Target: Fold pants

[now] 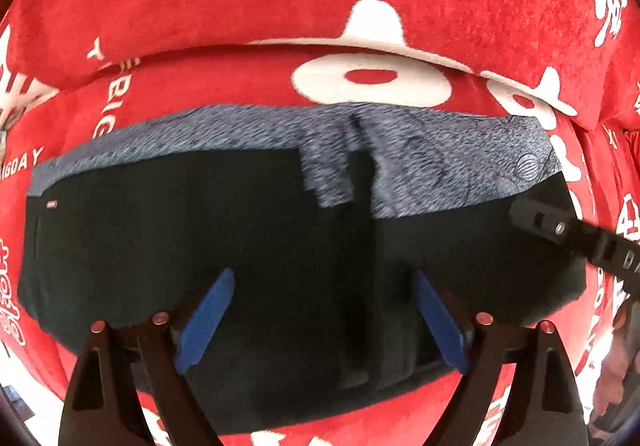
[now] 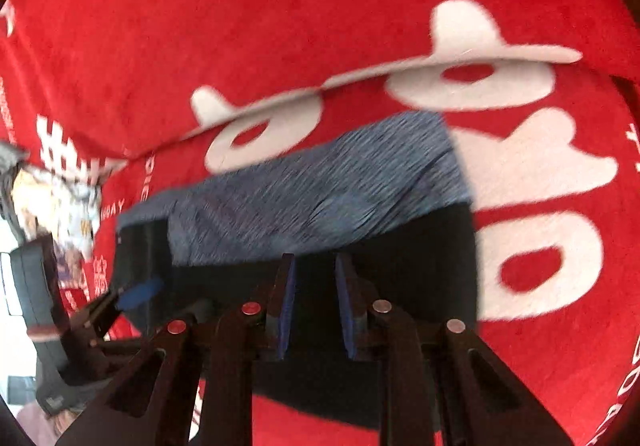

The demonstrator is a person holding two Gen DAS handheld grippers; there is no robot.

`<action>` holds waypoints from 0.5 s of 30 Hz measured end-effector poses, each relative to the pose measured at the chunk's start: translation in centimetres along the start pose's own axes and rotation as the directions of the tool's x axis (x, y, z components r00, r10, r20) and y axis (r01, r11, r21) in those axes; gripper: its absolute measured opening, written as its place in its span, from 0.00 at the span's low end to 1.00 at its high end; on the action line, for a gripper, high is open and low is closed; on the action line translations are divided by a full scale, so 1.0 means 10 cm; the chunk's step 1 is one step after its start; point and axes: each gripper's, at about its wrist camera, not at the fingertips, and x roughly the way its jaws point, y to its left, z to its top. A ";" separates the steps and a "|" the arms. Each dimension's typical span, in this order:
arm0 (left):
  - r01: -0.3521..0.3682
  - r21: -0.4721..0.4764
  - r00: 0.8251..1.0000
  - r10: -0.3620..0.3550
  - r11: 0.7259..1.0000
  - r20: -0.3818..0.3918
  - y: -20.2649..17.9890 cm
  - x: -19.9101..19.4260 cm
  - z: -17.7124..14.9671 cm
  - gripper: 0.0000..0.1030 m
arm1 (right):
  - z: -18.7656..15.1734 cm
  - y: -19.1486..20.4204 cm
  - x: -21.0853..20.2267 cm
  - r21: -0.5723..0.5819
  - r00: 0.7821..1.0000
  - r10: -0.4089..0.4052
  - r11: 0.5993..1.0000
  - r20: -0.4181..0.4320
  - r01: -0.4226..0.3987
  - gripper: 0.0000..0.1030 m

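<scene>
The black pants (image 1: 200,230) with a grey heathered waistband (image 1: 248,130) lie folded on a red blanket. My left gripper (image 1: 324,278) hovers over the black fabric, jaws wide open and empty. In the right wrist view the pants (image 2: 400,246) and their waistband (image 2: 312,190) lie ahead. My right gripper (image 2: 315,266) is over the black fabric near its right edge, jaws partly open with nothing between the blue pads. The right gripper's finger also shows in the left wrist view (image 1: 560,230). The left gripper's blue pad shows in the right wrist view (image 2: 140,292).
The red blanket (image 1: 280,6) with white lettering covers the surface and rises in a fold behind the pants. In the right wrist view, cluttered items (image 2: 60,198) and a dark object (image 2: 36,286) sit at the far left edge.
</scene>
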 end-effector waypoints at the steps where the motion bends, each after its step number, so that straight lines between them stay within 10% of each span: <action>1: 0.006 -0.008 1.000 -0.006 1.000 -0.006 0.05 -0.02 -0.02 0.89 | -0.02 0.08 0.04 -0.007 1.000 0.000 1.000 -0.006 0.000 0.22; 15: -0.025 -0.065 0.999 0.023 0.998 -0.026 0.64 -0.17 -0.41 0.89 | 0.16 0.87 0.46 -0.151 1.000 0.007 0.989 -0.011 -0.009 0.22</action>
